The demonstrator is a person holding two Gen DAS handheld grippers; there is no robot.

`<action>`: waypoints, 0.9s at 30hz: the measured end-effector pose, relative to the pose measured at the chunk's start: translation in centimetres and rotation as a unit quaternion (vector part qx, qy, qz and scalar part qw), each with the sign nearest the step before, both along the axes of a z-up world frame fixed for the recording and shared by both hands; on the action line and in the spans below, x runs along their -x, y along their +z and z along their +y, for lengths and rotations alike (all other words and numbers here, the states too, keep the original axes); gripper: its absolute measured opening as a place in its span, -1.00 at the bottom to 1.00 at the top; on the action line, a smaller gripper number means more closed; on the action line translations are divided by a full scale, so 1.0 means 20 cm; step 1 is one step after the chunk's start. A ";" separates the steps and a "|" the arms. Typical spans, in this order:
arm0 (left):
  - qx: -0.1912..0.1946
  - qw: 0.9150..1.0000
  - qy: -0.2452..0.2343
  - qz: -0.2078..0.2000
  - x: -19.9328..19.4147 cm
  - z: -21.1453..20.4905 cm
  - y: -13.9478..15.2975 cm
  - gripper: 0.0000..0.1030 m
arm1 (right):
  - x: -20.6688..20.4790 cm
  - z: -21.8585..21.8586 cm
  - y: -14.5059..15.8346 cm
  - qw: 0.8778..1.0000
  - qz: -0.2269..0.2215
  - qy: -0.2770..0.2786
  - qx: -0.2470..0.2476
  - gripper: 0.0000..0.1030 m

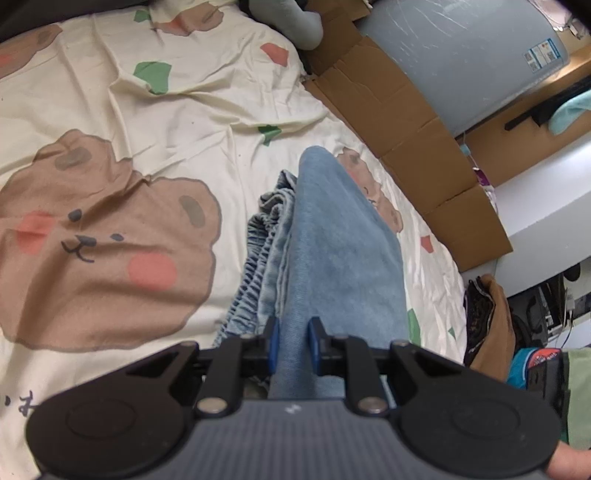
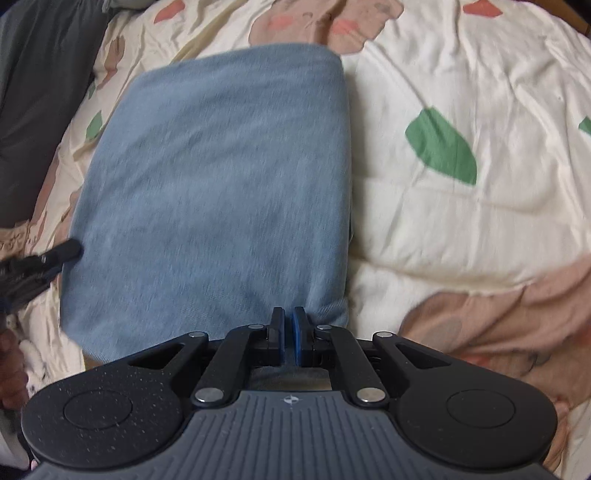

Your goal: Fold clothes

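Observation:
Light blue jeans [image 1: 332, 236] with a gathered elastic waistband [image 1: 251, 273] lie folded on a cream bedsheet [image 1: 184, 107] printed with brown bears. My left gripper [image 1: 293, 341] is shut on a thick fold of the jeans, and the cloth runs up between its blue pads [image 1: 272, 343]. In the right wrist view the jeans [image 2: 214, 177] form a flat folded rectangle. My right gripper [image 2: 288, 332] is shut on their near right corner, its jaws almost touching. The tip of the left gripper [image 2: 62, 251] shows at the left edge of the jeans.
Flattened cardboard [image 1: 399, 122] lines the bed's right side, with a grey-blue panel [image 1: 461, 55] behind it. A grey plush item [image 1: 295, 18] sits at the head of the bed. A dark grey garment [image 2: 40, 99] lies at the upper left. Open sheet [image 2: 461, 203] lies right of the jeans.

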State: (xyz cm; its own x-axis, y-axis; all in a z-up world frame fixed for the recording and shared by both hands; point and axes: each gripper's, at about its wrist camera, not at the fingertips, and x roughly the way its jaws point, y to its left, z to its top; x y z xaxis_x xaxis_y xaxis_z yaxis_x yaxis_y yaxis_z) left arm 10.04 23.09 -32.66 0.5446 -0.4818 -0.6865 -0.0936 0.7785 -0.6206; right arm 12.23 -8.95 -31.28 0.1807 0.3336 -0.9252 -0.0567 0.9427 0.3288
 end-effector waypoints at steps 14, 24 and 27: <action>0.017 0.999 -0.014 0.024 0.10 0.01 -0.03 -0.39 | 0.06 -0.24 -0.03 0.994 -0.008 -0.100 -0.051 -0.10; 0.029 0.999 -0.022 0.029 0.10 0.00 -0.06 -0.41 | 0.11 -0.26 -0.06 0.982 0.007 -0.149 -0.114 -0.52; 0.026 0.999 -0.021 0.027 0.10 0.00 -0.07 -0.41 | 0.11 -0.26 -0.05 0.980 0.014 -0.158 -0.118 -0.55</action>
State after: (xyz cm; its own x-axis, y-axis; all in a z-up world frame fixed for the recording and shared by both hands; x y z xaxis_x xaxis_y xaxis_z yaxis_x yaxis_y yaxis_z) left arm 8.07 23.06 -34.03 0.4854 -0.5391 -0.6882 -0.0961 0.7496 -0.6549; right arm 10.00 -14.20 -32.19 0.2848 0.4702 -0.8354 0.2382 0.8094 0.5368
